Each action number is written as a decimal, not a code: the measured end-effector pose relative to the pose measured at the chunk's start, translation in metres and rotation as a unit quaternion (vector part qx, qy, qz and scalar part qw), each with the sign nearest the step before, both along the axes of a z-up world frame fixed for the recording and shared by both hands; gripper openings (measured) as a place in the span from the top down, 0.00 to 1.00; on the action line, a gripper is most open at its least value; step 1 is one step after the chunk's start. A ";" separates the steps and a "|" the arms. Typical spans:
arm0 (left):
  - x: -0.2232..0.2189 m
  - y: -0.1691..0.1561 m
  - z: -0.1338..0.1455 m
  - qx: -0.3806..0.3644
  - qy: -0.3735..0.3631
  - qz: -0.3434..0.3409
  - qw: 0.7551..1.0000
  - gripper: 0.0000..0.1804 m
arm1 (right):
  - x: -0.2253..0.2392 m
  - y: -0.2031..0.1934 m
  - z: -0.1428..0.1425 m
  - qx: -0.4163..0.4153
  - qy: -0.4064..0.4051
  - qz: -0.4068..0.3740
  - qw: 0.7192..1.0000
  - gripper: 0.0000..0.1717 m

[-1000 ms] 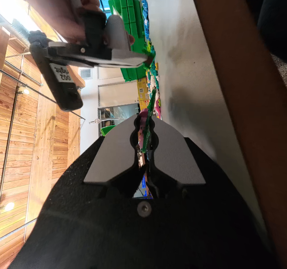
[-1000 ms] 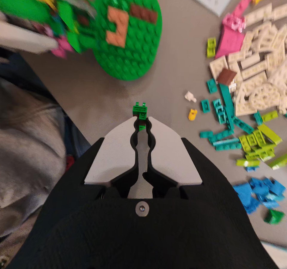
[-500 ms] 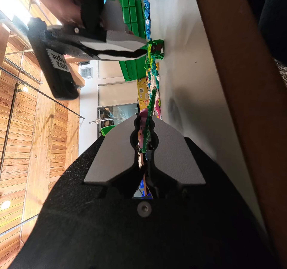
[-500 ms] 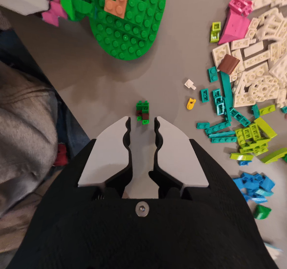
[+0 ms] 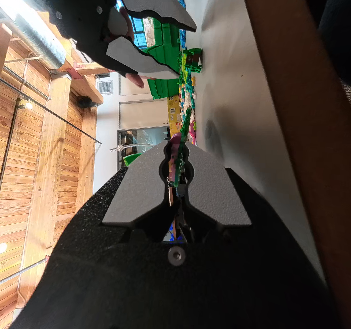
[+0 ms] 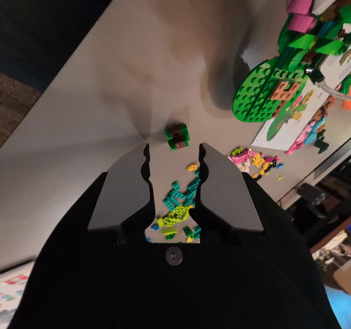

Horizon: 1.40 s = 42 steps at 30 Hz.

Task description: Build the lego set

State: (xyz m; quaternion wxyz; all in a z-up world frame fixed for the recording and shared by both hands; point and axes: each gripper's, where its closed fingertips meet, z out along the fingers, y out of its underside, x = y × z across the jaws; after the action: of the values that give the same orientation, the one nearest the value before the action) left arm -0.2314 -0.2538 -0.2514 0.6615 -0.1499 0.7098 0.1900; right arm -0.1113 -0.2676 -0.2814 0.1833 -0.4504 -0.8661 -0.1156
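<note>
Green studded plate [image 5: 187, 122] with pink bricks is clamped edge-on in the left gripper [image 5: 176, 149], lifted off the table [image 5: 228, 73]. Right gripper [image 6: 173, 149] hangs with jaws spread, nothing between them; small green-and-brown block [image 6: 177, 136] sits at twelve o'clock, untouched.

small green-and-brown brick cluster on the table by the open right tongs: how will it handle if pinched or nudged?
Green-and-brown brick cluster: likely rigid, light. Smooth plastic on the bare table, so a nudge probably slides it. Stacked from several pieces; an off-centre pinch by the right tongs may split it.
</note>
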 end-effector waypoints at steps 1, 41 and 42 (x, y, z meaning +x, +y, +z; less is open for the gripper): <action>0.000 0.000 0.000 0.001 0.000 0.000 1.000 0.94 | 0.000 0.000 -0.001 0.000 -0.008 0.015 1.000 0.72; -0.002 -0.014 -0.001 -0.085 0.003 -0.073 0.994 0.94 | -0.101 0.001 0.064 -0.220 0.286 -0.099 0.927 0.88; -0.002 -0.016 -0.004 -0.089 0.010 -0.080 0.993 0.94 | -0.104 0.000 0.063 -0.237 0.286 -0.108 0.922 0.88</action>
State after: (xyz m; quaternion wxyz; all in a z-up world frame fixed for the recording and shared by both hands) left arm -0.2337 -0.2701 -0.2550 0.6517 -0.1490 0.7401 0.0734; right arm -0.2157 -0.2675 -0.2187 0.2973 -0.5853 -0.7251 0.2080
